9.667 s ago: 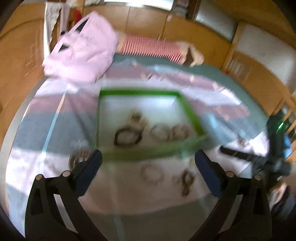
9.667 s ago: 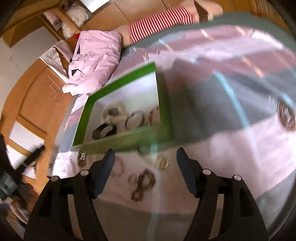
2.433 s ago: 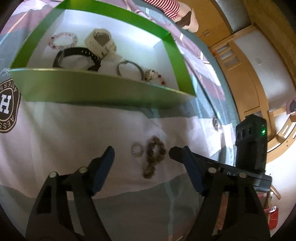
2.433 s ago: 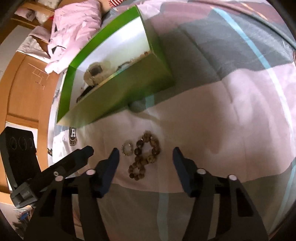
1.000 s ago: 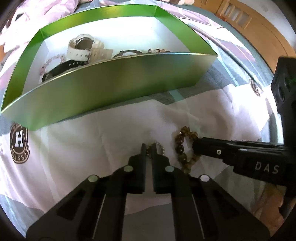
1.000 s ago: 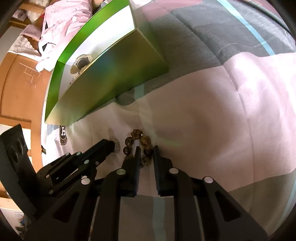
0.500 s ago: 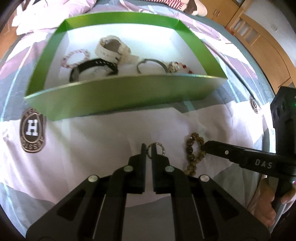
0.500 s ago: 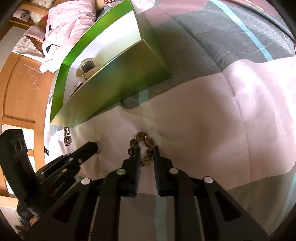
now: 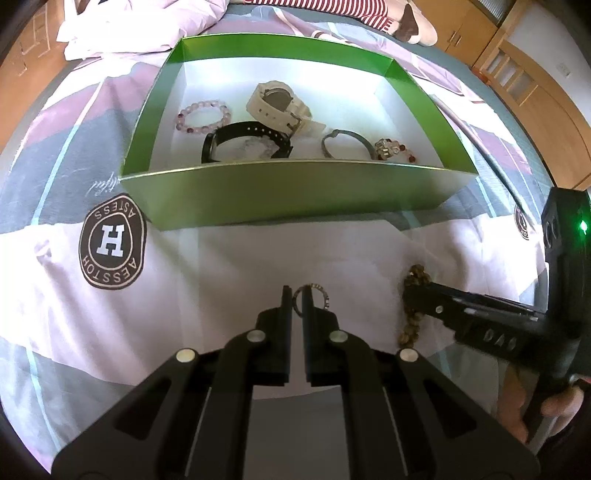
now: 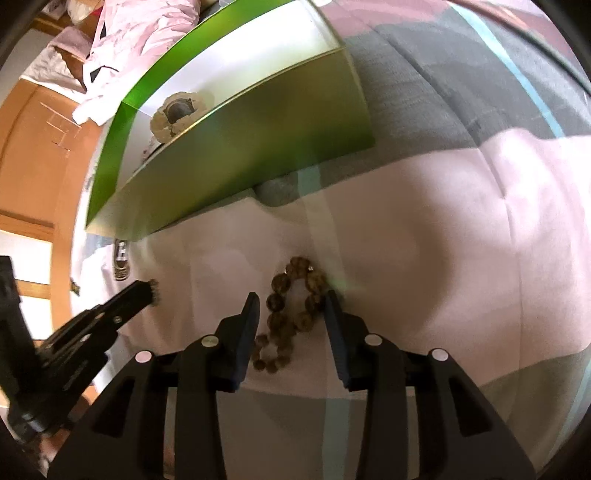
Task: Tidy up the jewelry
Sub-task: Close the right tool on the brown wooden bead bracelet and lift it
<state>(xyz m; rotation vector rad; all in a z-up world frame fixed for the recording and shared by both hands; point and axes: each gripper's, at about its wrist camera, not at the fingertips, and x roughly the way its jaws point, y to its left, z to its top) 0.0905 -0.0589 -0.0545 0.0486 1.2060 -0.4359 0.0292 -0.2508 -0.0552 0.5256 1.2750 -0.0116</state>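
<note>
Left gripper is clenched on a small silver beaded ring, which sticks up between and just past its narrow black fingertips. Right gripper is spreading its jaws; the brown wooden-bead bracelet lies between the pads on the bedspread, and the pads do not press on it. In the left wrist view the right gripper's tip comes in from the right and covers part of that bracelet's loop; a person's fingers wrap its handle at the lower right edge.

Beyond the two pieces stands a green box with a white inside, its near wall facing the grippers. Inside it, from left to right, lie a pale purple bead bracelet, a black strap watch, a cream watch farther back, a thin metal bangle and a small red-beaded bracelet. Left of the box, a round dark printed badge with a white H sits on the bedspread. Past the box, at the far edge of the bed, lie a pink garment and a red-and-white striped cloth
</note>
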